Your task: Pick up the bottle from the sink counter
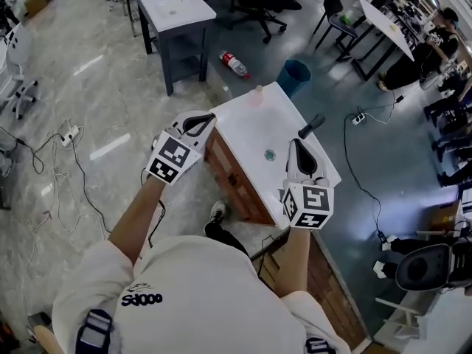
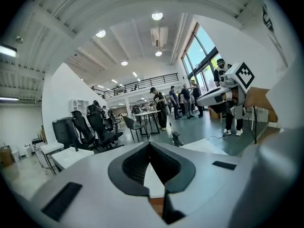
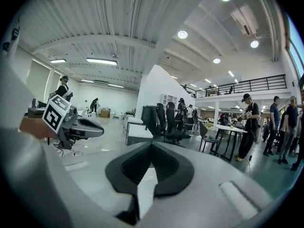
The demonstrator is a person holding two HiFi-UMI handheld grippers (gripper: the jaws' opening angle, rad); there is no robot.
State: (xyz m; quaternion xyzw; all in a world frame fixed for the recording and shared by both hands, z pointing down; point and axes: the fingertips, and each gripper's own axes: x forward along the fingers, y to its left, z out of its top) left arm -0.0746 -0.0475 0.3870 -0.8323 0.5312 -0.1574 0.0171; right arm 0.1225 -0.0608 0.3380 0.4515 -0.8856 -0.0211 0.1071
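Bottle [image 1: 256, 95], pale and upright, stands at the far end of the white sink tabletop [image 1: 243, 133]. Nearer, the left gripper [image 1: 203, 122] and the right gripper [image 1: 298, 152] beside the black faucet [image 1: 310, 127] hover, fingers closed, empty.

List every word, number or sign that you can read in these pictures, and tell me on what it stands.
"Sk000", roughly: dark print on the shirt; the second character is unclear.
Marker cubes: black-and-white square patterns only, no words.
Floor bottle: red label, too small to read.
Counter bottle: no print visible.
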